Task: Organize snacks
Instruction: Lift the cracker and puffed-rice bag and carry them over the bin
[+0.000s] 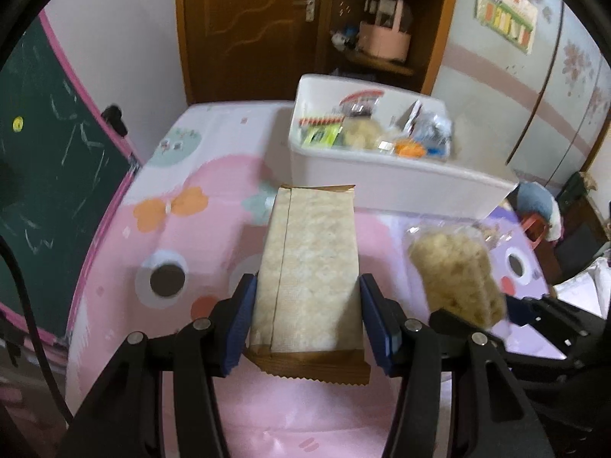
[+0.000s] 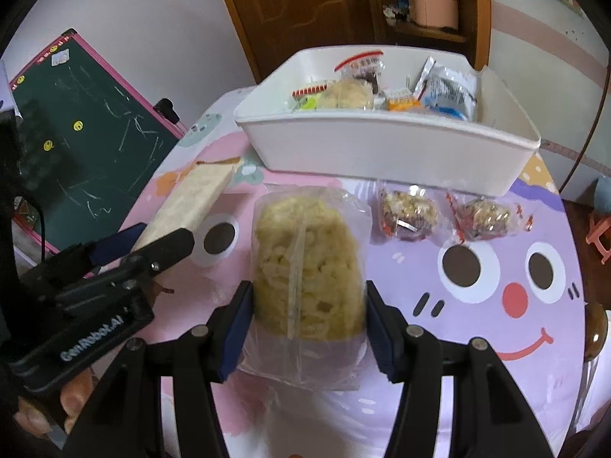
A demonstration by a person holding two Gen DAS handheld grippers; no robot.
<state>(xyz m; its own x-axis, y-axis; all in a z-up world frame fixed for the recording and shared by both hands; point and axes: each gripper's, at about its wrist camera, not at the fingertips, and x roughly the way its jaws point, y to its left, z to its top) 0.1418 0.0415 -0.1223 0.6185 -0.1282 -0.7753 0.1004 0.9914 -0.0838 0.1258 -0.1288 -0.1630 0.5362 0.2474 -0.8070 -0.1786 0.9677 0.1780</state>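
My left gripper (image 1: 305, 318) is shut on a long beige snack bar with brown wrapper ends (image 1: 309, 271), held above the pink table mat. It also shows in the right wrist view (image 2: 191, 202), held by the left gripper (image 2: 152, 244). My right gripper (image 2: 309, 328) is shut on a clear bag of yellow puffed snack (image 2: 305, 263), also seen in the left wrist view (image 1: 454, 271). The white bin (image 1: 382, 175) (image 2: 382, 145) stands beyond both and holds several snack packets.
Two clear-wrapped round nut snacks (image 2: 408, 213) (image 2: 485, 213) lie on the cartoon mat (image 2: 496, 305) in front of the bin. A green chalkboard (image 2: 88, 129) leans at the left. A wooden door and shelf (image 1: 366, 19) stand behind the table.
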